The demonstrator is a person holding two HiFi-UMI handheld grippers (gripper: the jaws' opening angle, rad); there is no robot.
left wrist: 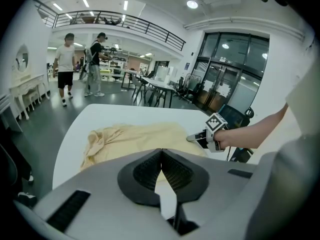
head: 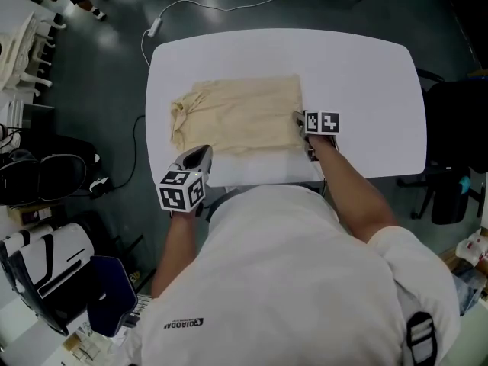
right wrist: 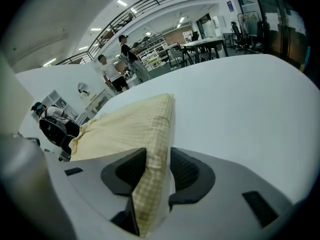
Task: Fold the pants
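Observation:
The pale yellow checked pants [head: 236, 113] lie folded into a rough rectangle on the white table [head: 366, 75], bunched at the left end. My right gripper [head: 303, 120] sits at the cloth's right edge. In the right gripper view that edge of the pants [right wrist: 130, 126] runs between the jaws of my right gripper [right wrist: 157, 151]; they stand apart, the cloth against the left pad with a gap at the right pad. My left gripper [head: 202, 152] hovers at the table's near edge, just short of the pants [left wrist: 130, 139]. The left gripper [left wrist: 161, 151] is shut, tips touching, nothing between them.
A white cable and plug [head: 152, 27] lie on the dark floor beyond the table. Black chairs [head: 46, 174] stand at the left, another chair [head: 457, 128] at the right. Two people [left wrist: 65, 66] stand far off in the room. The table's near edge is under my arms.

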